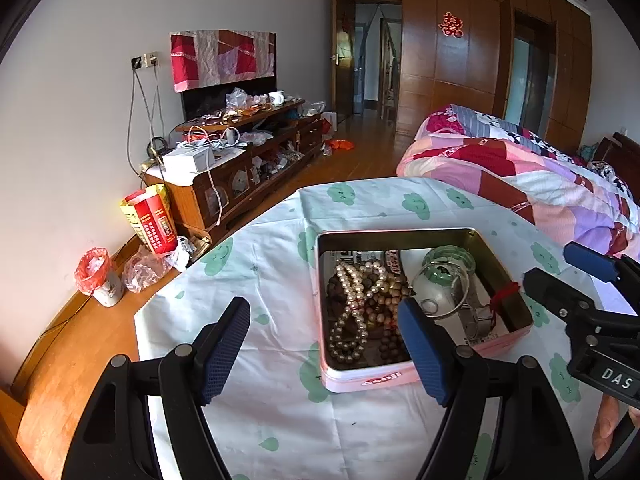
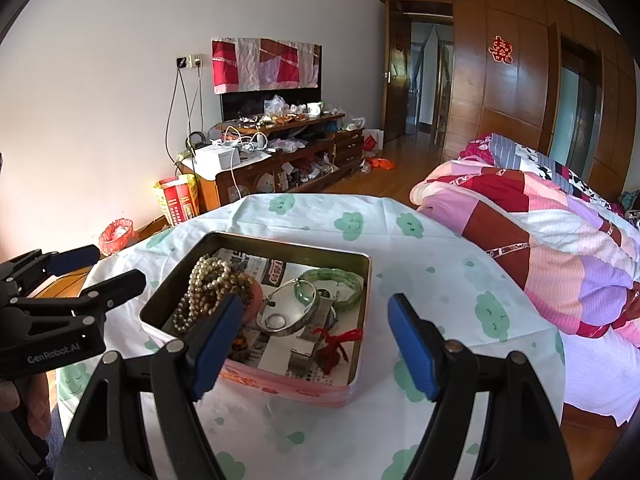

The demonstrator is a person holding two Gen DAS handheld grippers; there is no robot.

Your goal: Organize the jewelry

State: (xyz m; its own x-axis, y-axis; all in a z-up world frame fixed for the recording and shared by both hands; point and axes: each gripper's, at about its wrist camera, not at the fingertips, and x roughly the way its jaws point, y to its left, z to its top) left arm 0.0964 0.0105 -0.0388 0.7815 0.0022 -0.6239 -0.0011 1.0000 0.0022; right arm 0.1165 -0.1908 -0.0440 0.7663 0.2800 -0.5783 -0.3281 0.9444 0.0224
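A pink tin box stands open on the table's cloud-print cloth. It holds a pearl necklace, brown bead strings, a green bangle, a silver bangle and a red tassel. My left gripper is open and empty just in front of the box; it also shows in the right wrist view. My right gripper is open and empty over the box's near side; it shows at the right of the left wrist view.
A bed with a patchwork quilt lies close on the right. A cluttered wooden TV cabinet stands against the far wall. A red-bagged bin and a red carton sit on the floor at left.
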